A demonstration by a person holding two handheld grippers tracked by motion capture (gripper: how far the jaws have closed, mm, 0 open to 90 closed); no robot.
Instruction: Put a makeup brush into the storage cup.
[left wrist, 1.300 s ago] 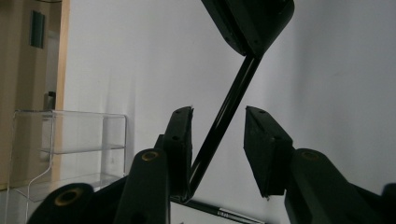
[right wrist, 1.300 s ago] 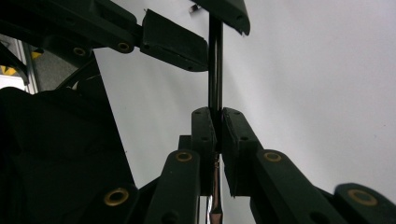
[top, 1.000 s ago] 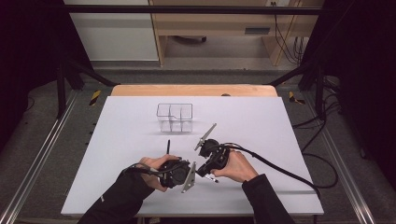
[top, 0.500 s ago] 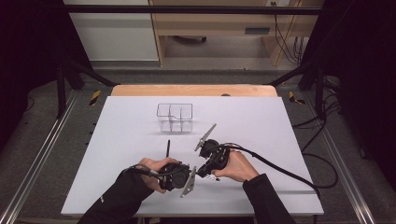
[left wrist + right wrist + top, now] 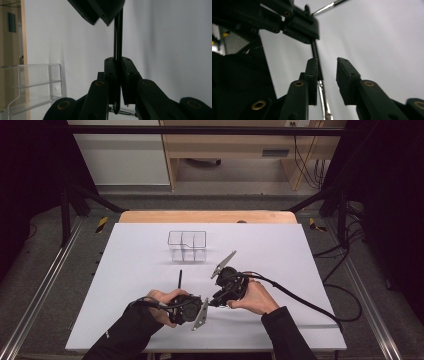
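Low on the white table, my two grippers meet tip to tip over a thin black rod (image 5: pixel 118 37) with a silvery metal part. My left gripper (image 5: pixel 119 62) is shut on the rod, which runs up from its pads to the right gripper (image 5: pixel 100 10). My right gripper (image 5: pixel 327 63) has just been opening its jaws. The rod (image 5: pixel 315 48) lies along its left pad, and the right pad stands apart from it. In the high view the left gripper (image 5: pixel 206 304) and the right gripper (image 5: pixel 216 301) sit close together, with the rod hidden between them.
A clear acrylic organizer (image 5: pixel 187 245) with several compartments stands farther back on the table, also seen in the left gripper view (image 5: pixel 37 85). A short black stick (image 5: pixel 180 278) lies just beyond the left hand. Cables trail off to the right.
Both hands stay where they were. The left gripper's grey plate has tilted a little; no other visible shift in the high view.
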